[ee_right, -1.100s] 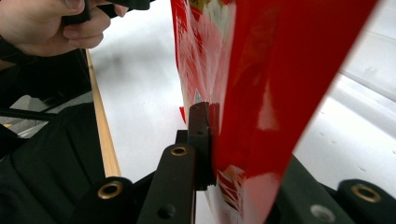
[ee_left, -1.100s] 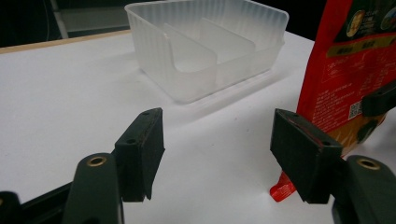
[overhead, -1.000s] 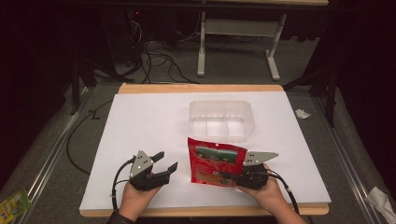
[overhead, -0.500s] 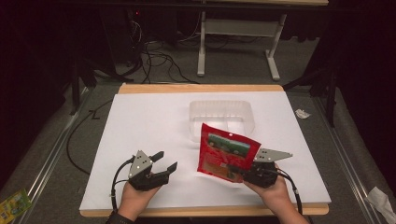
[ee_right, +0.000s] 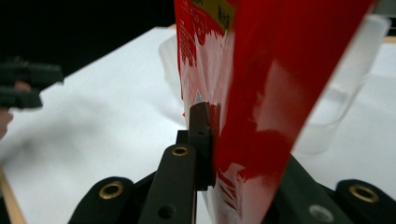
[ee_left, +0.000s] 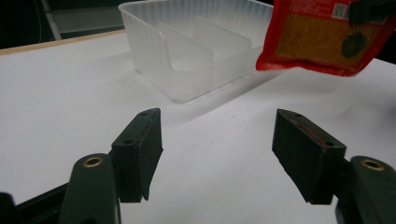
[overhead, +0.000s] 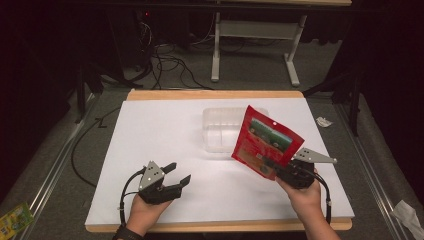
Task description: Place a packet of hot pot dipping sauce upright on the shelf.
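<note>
The right gripper (overhead: 281,170) pinches the red snack pouch (overhead: 266,141) by its bottom edge, holding it tilted in the air just near-right of the clear divided container (overhead: 222,131); that thin grip could let it swing or slip, missing a compartment; the left gripper (overhead: 175,177) rests near-left, jaws wide, empty.

The red pouch (ee_right: 261,93) is running off the top edge of the right gripper view and covering one jaw of the right gripper (ee_right: 212,140), along with much of the clear tub (ee_right: 345,84) behind it. In the left gripper view its upper part is being cut off too. Its print is staying too blurred to read.
</note>
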`<state>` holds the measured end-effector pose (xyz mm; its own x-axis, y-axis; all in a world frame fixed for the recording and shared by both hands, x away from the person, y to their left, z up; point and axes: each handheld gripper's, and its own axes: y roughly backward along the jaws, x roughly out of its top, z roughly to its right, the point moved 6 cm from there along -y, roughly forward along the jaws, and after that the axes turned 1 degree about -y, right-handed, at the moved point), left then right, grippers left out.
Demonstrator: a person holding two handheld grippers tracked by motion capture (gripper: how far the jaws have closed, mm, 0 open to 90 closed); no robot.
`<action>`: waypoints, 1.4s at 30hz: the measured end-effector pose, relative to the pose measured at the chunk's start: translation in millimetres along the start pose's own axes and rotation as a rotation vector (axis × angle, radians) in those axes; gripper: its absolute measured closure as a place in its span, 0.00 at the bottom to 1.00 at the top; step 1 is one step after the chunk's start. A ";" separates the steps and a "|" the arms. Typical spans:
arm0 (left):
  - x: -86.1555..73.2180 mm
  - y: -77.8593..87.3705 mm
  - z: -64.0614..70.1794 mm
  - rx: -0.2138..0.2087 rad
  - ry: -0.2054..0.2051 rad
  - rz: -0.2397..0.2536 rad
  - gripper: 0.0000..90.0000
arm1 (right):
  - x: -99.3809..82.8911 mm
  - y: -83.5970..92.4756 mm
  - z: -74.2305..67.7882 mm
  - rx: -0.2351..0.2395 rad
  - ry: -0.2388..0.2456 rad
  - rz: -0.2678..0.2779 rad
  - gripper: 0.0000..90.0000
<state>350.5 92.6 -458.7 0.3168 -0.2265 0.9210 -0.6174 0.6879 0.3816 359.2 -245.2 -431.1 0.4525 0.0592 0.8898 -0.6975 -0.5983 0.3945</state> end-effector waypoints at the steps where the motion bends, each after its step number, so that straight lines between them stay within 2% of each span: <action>1: -0.1 0.1 0.3 -0.002 -0.002 -0.001 0.37 | 4.1 0.4 1.7 -0.013 -0.007 0.012 0.93; 7: -0.2 0.4 1.7 -0.013 -0.006 0.001 0.37 | 16.5 -1.3 7.6 -0.065 -0.038 0.050 0.93; 10: -0.1 0.0 2.0 -0.019 -0.009 -0.004 0.37 | 23.9 -7.8 12.9 -0.097 -0.059 0.063 0.93; 15: -0.4 -1.5 3.2 -0.030 -0.008 -0.007 0.38 | 30.6 -14.9 16.2 -0.124 -0.064 0.065 0.93; 17: -0.4 -2.0 3.8 -0.032 -0.015 -0.008 0.38 | 35.6 -21.8 16.7 -0.154 -0.055 0.064 0.93; 25: 0.4 -0.9 5.3 -0.044 -0.019 0.005 0.38 | 49.6 -41.8 17.3 -0.174 -0.095 0.080 0.93; 34: 0.7 -1.3 6.6 -0.052 -0.032 0.004 0.38 | 65.2 -65.1 9.4 -0.194 -0.083 0.079 0.93; 40: 0.2 -1.7 8.0 -0.056 -0.045 -0.002 0.38 | 71.0 -82.1 6.8 -0.224 -0.068 0.071 0.93; 42: 0.4 -1.5 8.3 -0.058 -0.046 -0.001 0.38 | 72.2 -86.7 6.5 -0.236 -0.079 0.070 0.93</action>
<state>345.6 85.7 -458.3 0.2827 -0.2578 0.9239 -0.5742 0.7261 0.3783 455.9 -194.2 -402.6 0.4340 -0.0443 0.8998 -0.8351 -0.3946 0.3833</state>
